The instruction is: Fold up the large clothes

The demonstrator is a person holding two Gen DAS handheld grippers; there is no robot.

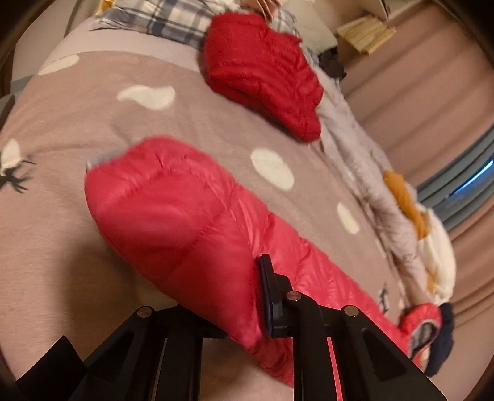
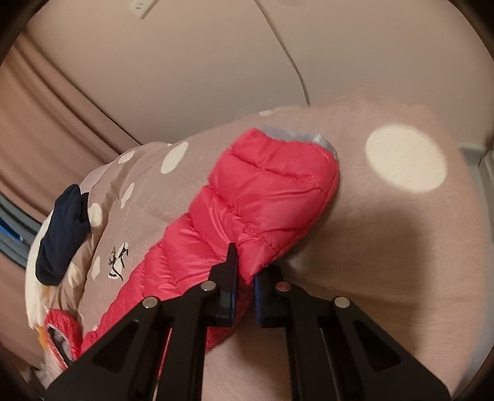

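A pink-red quilted puffer jacket [image 1: 185, 222] lies in a long fold on the taupe bedspread [image 1: 77, 101]. It also shows in the right wrist view [image 2: 262, 197], with its grey lining at the far end. My left gripper [image 1: 247, 305] is shut on the jacket's near edge; only its right finger [image 1: 271, 296] shows, the left one is hidden under the fabric. My right gripper [image 2: 245, 296] is shut on the jacket's near edge, with fabric pinched between its pads.
A folded darker red puffer jacket [image 1: 262, 74] lies at the far side of the bed. A plaid cloth [image 1: 160, 18], a rumpled pale duvet [image 1: 370, 172] and a navy garment [image 2: 61, 234] line the bed's edge. Curtains [image 2: 46, 108] hang behind.
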